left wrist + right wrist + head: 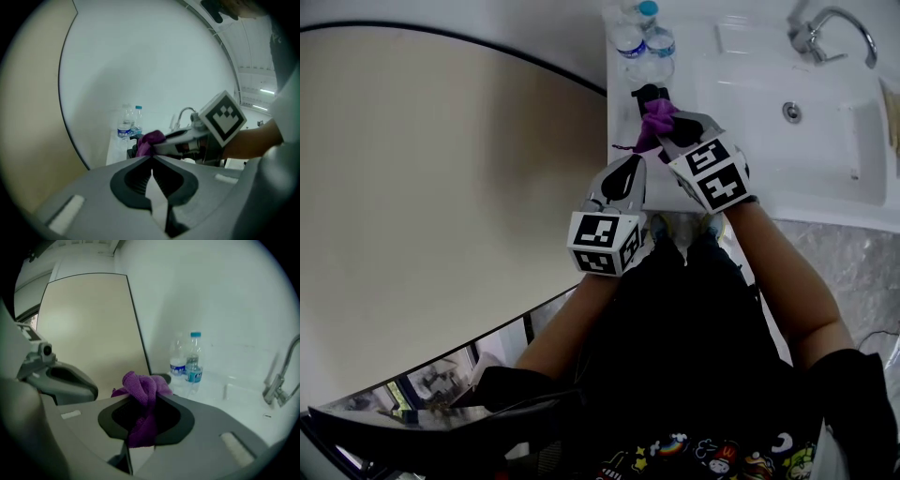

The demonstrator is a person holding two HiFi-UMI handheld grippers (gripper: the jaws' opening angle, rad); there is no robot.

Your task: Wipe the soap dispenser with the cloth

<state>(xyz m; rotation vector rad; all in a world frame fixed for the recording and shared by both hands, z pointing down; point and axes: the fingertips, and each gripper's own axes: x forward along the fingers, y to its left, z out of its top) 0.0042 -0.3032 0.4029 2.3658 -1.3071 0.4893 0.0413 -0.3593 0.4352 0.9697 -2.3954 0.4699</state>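
Note:
The soap dispenser (pixel 647 93) is a small black object at the left end of the white sink counter (pixel 750 202). A purple cloth (pixel 656 118) is bunched against its near side, and my right gripper (pixel 664 125) is shut on the cloth. In the right gripper view the cloth (pixel 142 391) bulges out between the jaws and hides most of the dispenser (pixel 165 378). My left gripper (pixel 632 163) is shut on nothing, just short of the counter edge, below and left of the cloth. From the left gripper view the cloth (pixel 149 139) sits over the dark dispenser (pixel 133 150).
Two clear water bottles (pixel 643 39) stand behind the dispenser by the wall. The basin with its drain (pixel 791 112) and a chrome faucet (pixel 825 32) lie to the right. A beige panel (pixel 441 187) fills the left. The person's dark clothing is below.

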